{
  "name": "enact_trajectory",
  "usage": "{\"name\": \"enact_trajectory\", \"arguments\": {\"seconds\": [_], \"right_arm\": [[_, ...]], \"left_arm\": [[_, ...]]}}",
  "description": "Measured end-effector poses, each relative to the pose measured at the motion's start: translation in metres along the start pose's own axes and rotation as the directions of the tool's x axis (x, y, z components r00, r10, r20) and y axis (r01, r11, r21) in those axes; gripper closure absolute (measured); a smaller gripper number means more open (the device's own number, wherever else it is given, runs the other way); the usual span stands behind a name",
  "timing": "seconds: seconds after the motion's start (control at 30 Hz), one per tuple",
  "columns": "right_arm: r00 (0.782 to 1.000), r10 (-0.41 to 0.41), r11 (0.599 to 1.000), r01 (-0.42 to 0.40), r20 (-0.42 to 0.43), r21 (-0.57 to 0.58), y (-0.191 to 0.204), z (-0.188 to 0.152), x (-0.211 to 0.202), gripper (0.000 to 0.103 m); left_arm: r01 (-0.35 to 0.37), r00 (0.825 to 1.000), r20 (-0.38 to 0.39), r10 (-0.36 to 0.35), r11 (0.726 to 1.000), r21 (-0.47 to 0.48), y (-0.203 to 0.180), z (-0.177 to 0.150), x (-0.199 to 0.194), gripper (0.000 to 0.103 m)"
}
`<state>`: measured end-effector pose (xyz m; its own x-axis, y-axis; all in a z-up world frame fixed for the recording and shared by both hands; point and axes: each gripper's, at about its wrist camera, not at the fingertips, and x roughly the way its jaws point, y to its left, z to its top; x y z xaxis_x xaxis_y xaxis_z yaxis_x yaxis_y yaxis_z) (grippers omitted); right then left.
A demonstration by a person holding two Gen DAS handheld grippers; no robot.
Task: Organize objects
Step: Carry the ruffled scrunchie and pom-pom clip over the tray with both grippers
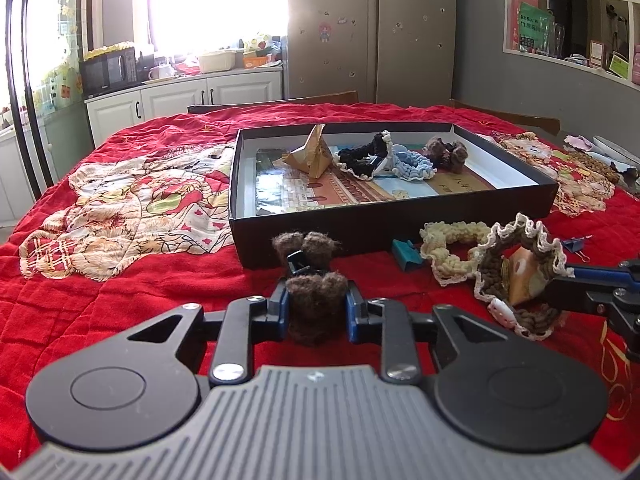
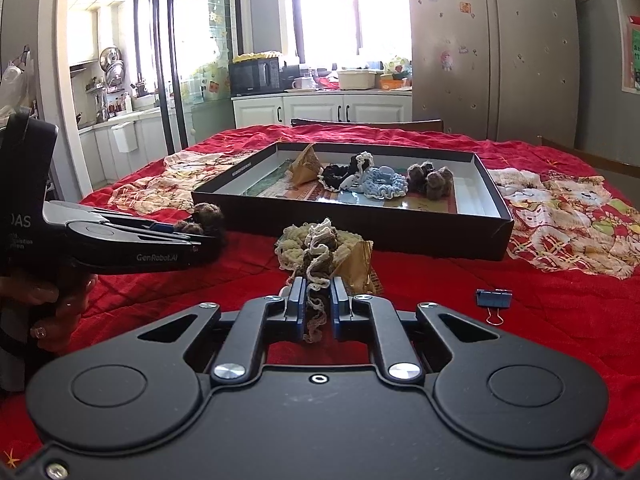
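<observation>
My left gripper (image 1: pixel 317 300) has its jaws clamped on a fuzzy brown knitted scrunchie (image 1: pixel 310 276), dark and woolly, with a small black clip (image 1: pixel 298 261) caught in its loop, just off the near long edge of the black box (image 1: pixel 400 228). My right gripper (image 2: pixel 316 304) has its jaws pressed together on a brown crocheted scrunchie with a cream frilled border (image 2: pixel 318 264), bunched against a cream scrunchie (image 2: pixel 294 250) and a tan paper packet (image 2: pixel 358 266). Both sit on the bench's red quilted cloth (image 1: pixel 120 312). Between them and the box's open tray stands its near wall. Inside lie a folded tan paper pyramid (image 1: pixel 314 156), a black scrunchie (image 1: pixel 360 156), a light blue one (image 1: pixel 412 166) and a brown one (image 1: pixel 446 152). A blue binder clip (image 2: pixel 494 298) lies near the right edge, a teal clip (image 1: pixel 406 254) just beside the box wall.
</observation>
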<state>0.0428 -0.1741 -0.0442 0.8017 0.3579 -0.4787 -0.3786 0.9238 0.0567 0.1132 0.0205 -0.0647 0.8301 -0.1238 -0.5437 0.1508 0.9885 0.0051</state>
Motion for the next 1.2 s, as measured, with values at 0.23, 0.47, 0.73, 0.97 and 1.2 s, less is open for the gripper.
{"name": "enact_trajectory", "arguments": {"seconds": [0.23, 0.47, 0.73, 0.97, 1.2], "right_arm": [[1.0, 0.002, 1.0, -0.002, 0.011, -0.014, 0.002, 0.002, -0.004, 0.091], [1.0, 0.002, 1.0, -0.002, 0.021, -0.019, 0.003, 0.004, -0.007, 0.091], [1.0, 0.005, 1.0, -0.004, 0.03, -0.025, 0.003, 0.005, -0.01, 0.091], [0.999, 0.009, 0.999, -0.007, 0.045, -0.036, 0.005, 0.008, -0.015, 0.091], [0.998, 0.013, 0.999, -0.01, 0.06, -0.048, 0.007, 0.011, -0.02, 0.091]], "left_arm": [[-0.001, 1.0, 0.0, 0.001, 1.0, 0.01, -0.002, -0.001, -0.005, 0.073], [0.002, 1.0, -0.006, -0.002, 1.0, 0.01, -0.003, -0.001, -0.009, 0.073], [0.008, 1.0, -0.001, -0.008, 1.0, 0.016, -0.004, 0.001, -0.015, 0.073], [0.013, 1.0, 0.003, -0.013, 1.0, 0.022, -0.007, 0.005, -0.021, 0.073], [0.023, 1.0, 0.014, -0.024, 0.999, 0.026, -0.009, 0.009, -0.029, 0.073]]}}
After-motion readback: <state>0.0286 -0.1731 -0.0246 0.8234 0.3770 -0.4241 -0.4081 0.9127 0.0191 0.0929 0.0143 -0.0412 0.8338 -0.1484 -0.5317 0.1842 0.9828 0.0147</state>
